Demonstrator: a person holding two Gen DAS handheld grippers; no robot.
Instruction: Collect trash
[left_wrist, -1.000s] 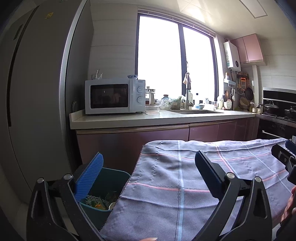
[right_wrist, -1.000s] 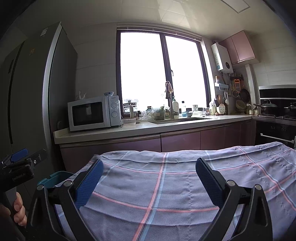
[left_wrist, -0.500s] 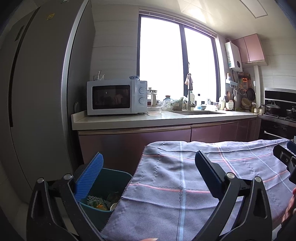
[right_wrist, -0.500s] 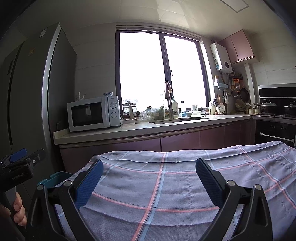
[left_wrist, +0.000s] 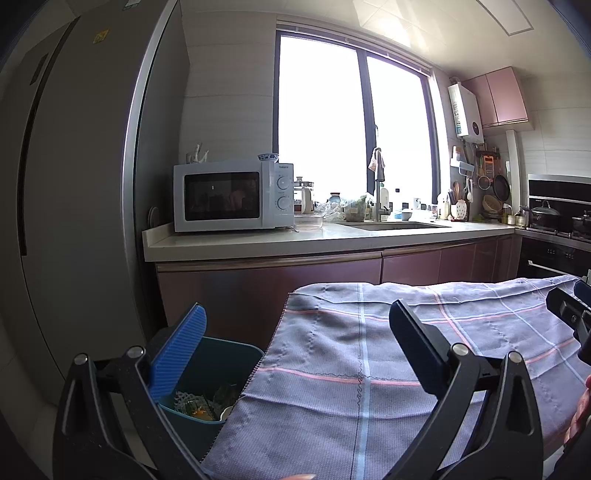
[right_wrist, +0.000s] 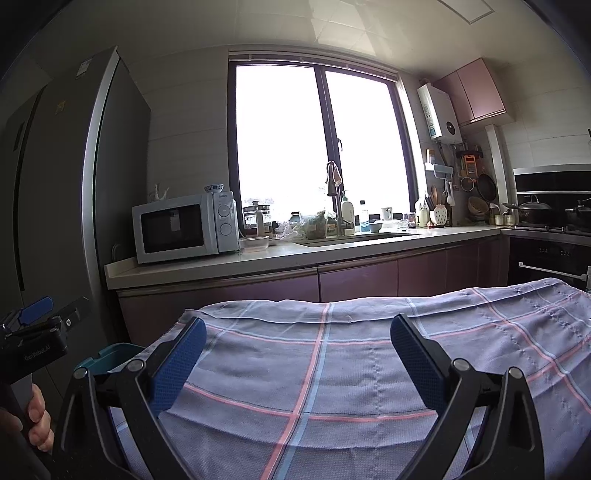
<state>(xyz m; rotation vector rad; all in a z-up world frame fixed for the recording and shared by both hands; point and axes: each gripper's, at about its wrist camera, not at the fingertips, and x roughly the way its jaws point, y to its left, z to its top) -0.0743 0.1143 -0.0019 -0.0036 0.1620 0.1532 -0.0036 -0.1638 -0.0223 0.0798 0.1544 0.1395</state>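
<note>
Left gripper (left_wrist: 297, 339): jaws spread wide, nothing between them; held level over the cloth's left edge, its left finger above the bin's mouth.
Right gripper (right_wrist: 297, 349): jaws spread wide, holding nothing; it hangs over the middle of the cloth. In the left view only its tip shows, at the far right.
Cloth (left_wrist: 388, 373): grey-purple with pink and blue check lines, draped over a raised surface; its left edge hangs down just beside the bin.
Bin (left_wrist: 236, 350): dark teal, open, on the floor left of the cloth, near the fridge.
Trash (left_wrist: 197, 404): lies in the bottom of the bin; a white mesh piece, something orange and some green scraps. Finer detail cannot be told.
Fridge (left_wrist: 81, 206): tall, grey, at the far left.
Counter (left_wrist: 258, 240): pale top on dark red cabinets, beyond the cloth.
Microwave (left_wrist: 232, 195): white, at the counter's left end, a small bowl on top.
Sink (left_wrist: 395, 225): set in the counter under the window, tap behind it.
Window (left_wrist: 351, 140): bright, washed out.
</note>
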